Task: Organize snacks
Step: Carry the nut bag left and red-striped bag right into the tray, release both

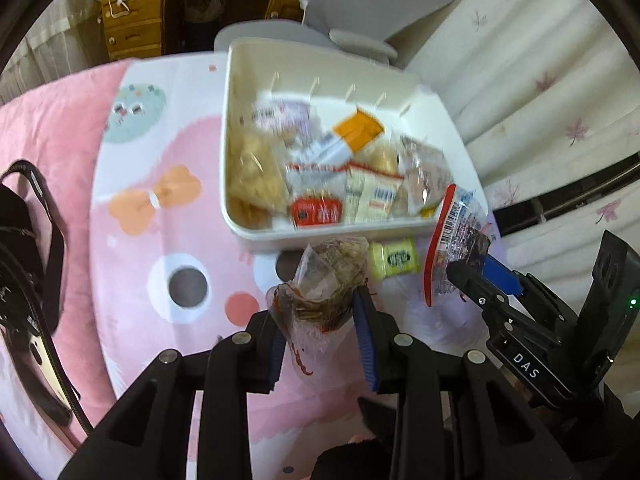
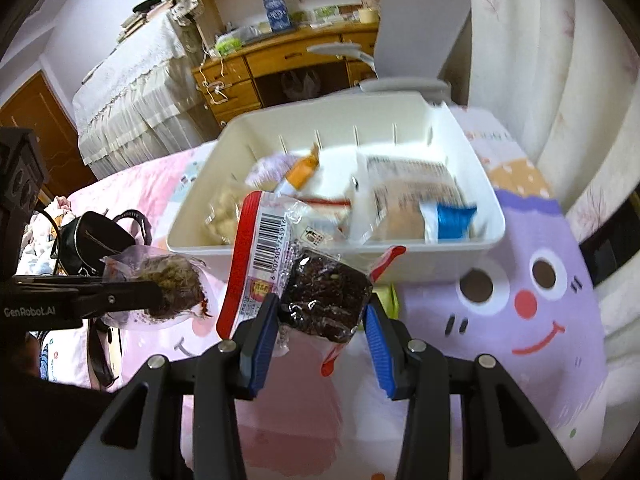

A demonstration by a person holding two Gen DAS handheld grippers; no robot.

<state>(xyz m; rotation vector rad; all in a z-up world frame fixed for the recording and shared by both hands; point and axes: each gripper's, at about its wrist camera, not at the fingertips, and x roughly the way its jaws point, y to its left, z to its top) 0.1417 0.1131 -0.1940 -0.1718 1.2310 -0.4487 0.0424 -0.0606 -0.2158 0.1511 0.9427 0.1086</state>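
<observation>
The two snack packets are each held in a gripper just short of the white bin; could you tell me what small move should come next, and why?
Probably carry the right gripper forward over the white bin and open it there. Its dark snack packet is clamped just short of the near wall, while the left gripper holds a brownish snack packet farther back. One small yellow packet lies outside the bin.
</observation>
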